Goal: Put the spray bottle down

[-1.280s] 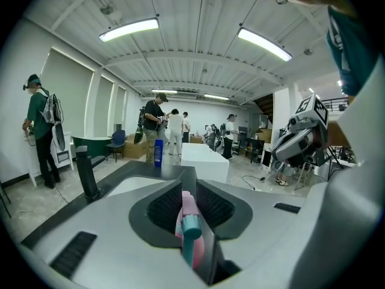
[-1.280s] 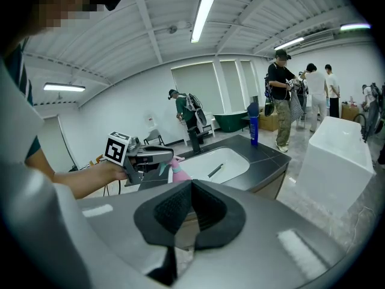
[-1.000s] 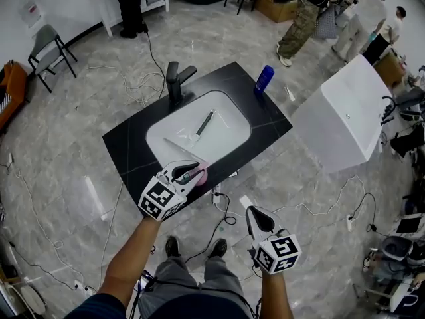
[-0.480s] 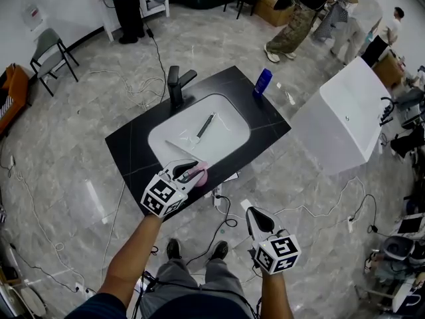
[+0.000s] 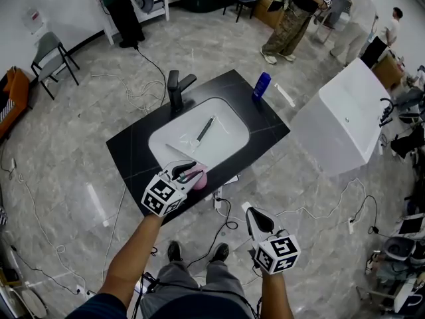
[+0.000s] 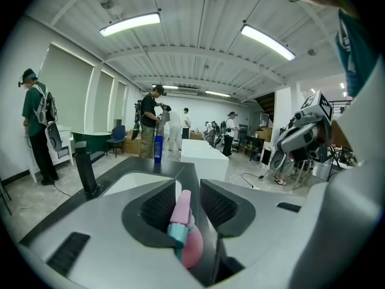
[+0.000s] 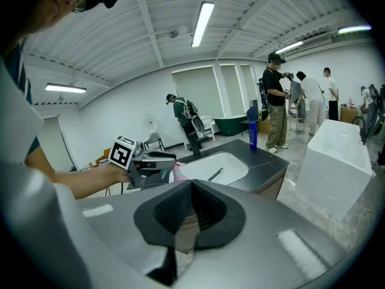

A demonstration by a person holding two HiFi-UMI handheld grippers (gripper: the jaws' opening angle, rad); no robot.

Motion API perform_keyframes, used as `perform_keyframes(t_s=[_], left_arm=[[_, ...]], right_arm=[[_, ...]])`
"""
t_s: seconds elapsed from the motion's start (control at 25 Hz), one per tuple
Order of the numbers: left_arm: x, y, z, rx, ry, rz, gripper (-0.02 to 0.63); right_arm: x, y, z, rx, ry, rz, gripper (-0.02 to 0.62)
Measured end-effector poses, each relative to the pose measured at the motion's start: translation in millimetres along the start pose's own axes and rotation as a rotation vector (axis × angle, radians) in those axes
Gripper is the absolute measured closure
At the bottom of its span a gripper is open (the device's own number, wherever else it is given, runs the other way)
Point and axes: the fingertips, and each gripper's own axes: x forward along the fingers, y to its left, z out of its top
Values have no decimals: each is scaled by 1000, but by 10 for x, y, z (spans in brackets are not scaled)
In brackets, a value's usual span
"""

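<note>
Jaws first: left gripper [image 5: 189,173] is clamped on the pink spray bottle [image 5: 198,176], w/ the pads pinching it up by the teal collar. In the left gripper view the nozzle pokes out fwd between the tips and the round pink body [image 6: 187,245] sits back toward the cam. So the bottle's not down yet. It's held over the near edge of the black counter [image 5: 133,151], just beside the near rim of the white sink [image 5: 226,138]. Can't tell if it's touching anything.

Moving right: black faucet [image 5: 176,88] at the far left of the counter, and some dark stick-like thing [image 5: 204,128] lying in the basin, too small to ID. Right gripper [image 5: 255,216] is nearer me and lower, over the floor, well apart from the counter. Its jaws are pressed together w/ nothing in them, which the right gripper view [image 7: 192,191] confirms. Blue bottle [image 5: 261,85] stands at the far right corner.

What could go wrong, imo:
- The drop spot is a thin strip between sink rim and counter edge. Let go a bit off and it prob slides into the basin or goes off the near edge to the floor.
- The bottle looks tipped along the jaws, not upright. Released like that, the round body could roll.
- Opening the jaws before the base is seated could mean a topple.
</note>
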Motion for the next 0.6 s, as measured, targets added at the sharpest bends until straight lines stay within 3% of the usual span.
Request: perform_keyframes(t_s=[0.6], left_arm=[[40,34,48,4,-3,1,469]], right_arm=[[53,-54,37,4,1,1,584]])
